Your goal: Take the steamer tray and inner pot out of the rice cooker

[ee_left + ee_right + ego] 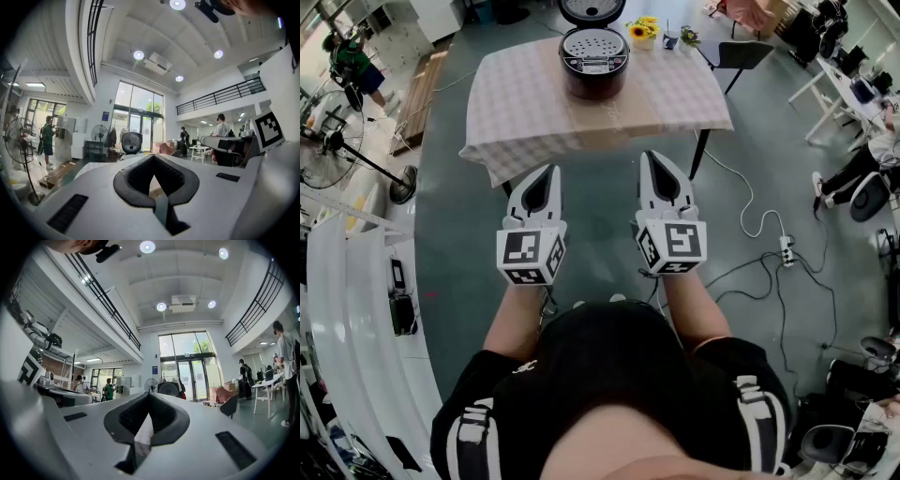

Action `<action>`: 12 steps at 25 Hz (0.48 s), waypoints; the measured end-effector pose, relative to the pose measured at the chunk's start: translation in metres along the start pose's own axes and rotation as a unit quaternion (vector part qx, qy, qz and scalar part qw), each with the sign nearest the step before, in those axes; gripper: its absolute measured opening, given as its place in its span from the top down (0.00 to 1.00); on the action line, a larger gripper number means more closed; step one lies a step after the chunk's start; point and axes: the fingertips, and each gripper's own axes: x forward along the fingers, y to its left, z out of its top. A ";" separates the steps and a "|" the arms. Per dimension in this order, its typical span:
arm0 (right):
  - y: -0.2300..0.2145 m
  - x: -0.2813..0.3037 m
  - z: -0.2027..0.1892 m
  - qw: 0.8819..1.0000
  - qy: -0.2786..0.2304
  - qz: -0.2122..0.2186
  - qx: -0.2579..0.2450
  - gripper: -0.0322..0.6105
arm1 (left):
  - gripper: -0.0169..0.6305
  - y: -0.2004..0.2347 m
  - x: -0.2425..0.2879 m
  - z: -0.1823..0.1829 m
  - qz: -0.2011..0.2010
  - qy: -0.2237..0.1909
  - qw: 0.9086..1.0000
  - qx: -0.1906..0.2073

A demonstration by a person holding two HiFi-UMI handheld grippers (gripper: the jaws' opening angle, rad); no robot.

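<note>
Black rice cooker (593,63) on far checked worktop (516,103), lid (592,9) upright at far side, round steamer tray (592,42) flat inside; left claw (549,171), right claw (649,157) well short, pointing at it | left gripper view: left claw (153,156) pressed together, empty | right gripper view: right claw (149,394) pressed together, empty

The head view looked steeply down from above the person (609,375) at the left tool (551,171), the right tool (646,157) and the worktop (516,103) beyond. Each gripper view sat low on its tool, facing roughly level toward the shared glass doors (138,117).
</note>
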 end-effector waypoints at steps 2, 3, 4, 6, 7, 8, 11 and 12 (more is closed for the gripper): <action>-0.005 -0.005 0.002 1.000 -0.005 0.000 0.010 0.95 | 0.97 -0.006 -0.001 0.003 0.000 -0.002 1.000 -0.002; -0.008 -0.007 0.003 1.000 -0.006 -0.001 0.014 0.95 | 0.97 -0.008 -0.001 0.004 0.000 -0.002 1.000 -0.002; -0.010 -0.008 0.003 1.000 -0.007 -0.002 0.015 0.95 | 0.97 -0.011 -0.002 0.005 0.000 -0.002 1.000 -0.001; -0.013 -0.009 0.003 1.000 -0.006 -0.003 0.017 0.95 | 0.97 -0.014 -0.002 0.006 0.001 0.000 1.000 0.002; -0.014 -0.009 0.003 1.000 -0.005 -0.002 0.018 0.95 | 0.97 -0.015 -0.001 0.006 0.002 0.001 1.000 0.004; -0.016 -0.009 0.002 1.000 -0.004 -0.001 0.019 0.95 | 0.97 -0.016 -0.001 0.005 0.004 0.002 1.000 0.005; -0.021 -0.010 -0.001 1.000 0.001 0.003 0.020 0.95 | 0.97 -0.023 0.002 0.005 0.009 0.006 1.000 0.010; -0.024 -0.011 -0.002 1.000 0.002 0.005 0.021 0.95 | 0.97 -0.025 0.003 0.006 0.010 0.006 1.000 0.010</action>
